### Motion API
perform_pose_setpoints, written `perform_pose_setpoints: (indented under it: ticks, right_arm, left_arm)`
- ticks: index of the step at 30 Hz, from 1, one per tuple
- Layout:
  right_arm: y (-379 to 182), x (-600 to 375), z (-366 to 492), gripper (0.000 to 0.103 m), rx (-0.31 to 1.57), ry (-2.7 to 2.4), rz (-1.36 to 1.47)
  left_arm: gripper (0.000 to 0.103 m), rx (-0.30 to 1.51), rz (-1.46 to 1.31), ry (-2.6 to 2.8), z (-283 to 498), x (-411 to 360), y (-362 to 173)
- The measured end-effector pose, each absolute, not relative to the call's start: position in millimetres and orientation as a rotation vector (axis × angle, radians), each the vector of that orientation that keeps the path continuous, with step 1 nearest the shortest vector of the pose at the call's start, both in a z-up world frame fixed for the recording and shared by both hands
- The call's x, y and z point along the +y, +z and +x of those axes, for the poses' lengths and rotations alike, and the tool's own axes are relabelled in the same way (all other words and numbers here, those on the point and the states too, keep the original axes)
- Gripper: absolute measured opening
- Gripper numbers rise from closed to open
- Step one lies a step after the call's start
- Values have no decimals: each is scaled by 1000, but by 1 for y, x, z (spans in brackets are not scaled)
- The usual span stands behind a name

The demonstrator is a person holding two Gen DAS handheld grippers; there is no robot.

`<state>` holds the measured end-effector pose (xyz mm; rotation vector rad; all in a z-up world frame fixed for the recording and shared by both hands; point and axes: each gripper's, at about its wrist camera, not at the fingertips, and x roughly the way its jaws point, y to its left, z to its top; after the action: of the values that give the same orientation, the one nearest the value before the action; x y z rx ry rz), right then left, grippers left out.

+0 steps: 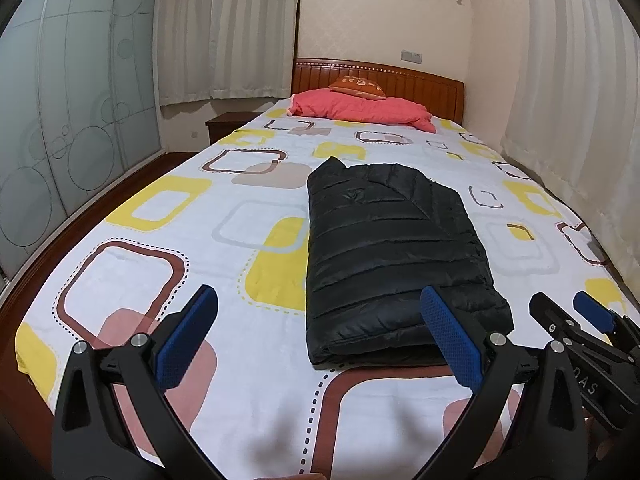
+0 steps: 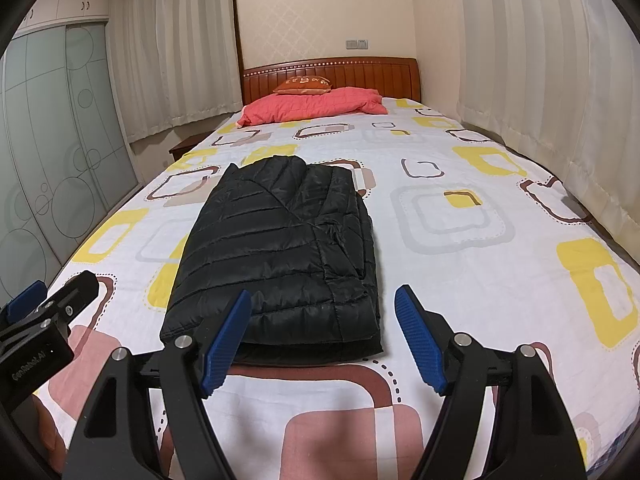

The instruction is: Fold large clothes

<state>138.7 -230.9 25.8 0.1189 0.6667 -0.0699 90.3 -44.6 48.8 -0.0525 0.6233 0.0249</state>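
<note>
Left wrist view: the left tool (image 1: 320, 338) is spread wide, released, gripping nothing, its blue pads (image 1: 452, 338) just short of the folded black jacket (image 1: 394, 256) on the bed (image 1: 160, 264). The right tool (image 2: 324, 336) is likewise released and empty. Its body reads "DAS"; the left one's reads "GenRobot.AI". Beyond lie a pink quilt (image 1: 360, 110) and the headboard (image 1: 420, 84).

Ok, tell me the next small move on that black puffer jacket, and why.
Probably bring both grippers forward to the near hem of the black puffer jacket for one more fold. It already lies as a long narrow stack on the bed sheet, and the left gripper and right gripper are both open, empty and short of it.
</note>
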Motion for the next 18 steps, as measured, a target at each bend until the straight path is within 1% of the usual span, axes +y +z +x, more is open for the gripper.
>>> perform_pose_setpoints:
  ticks: [18]
  right_arm:
    - [28,-235,136,73,657,-66,122]
  left_arm:
    - [101,617,-66,24,89,-47,51]
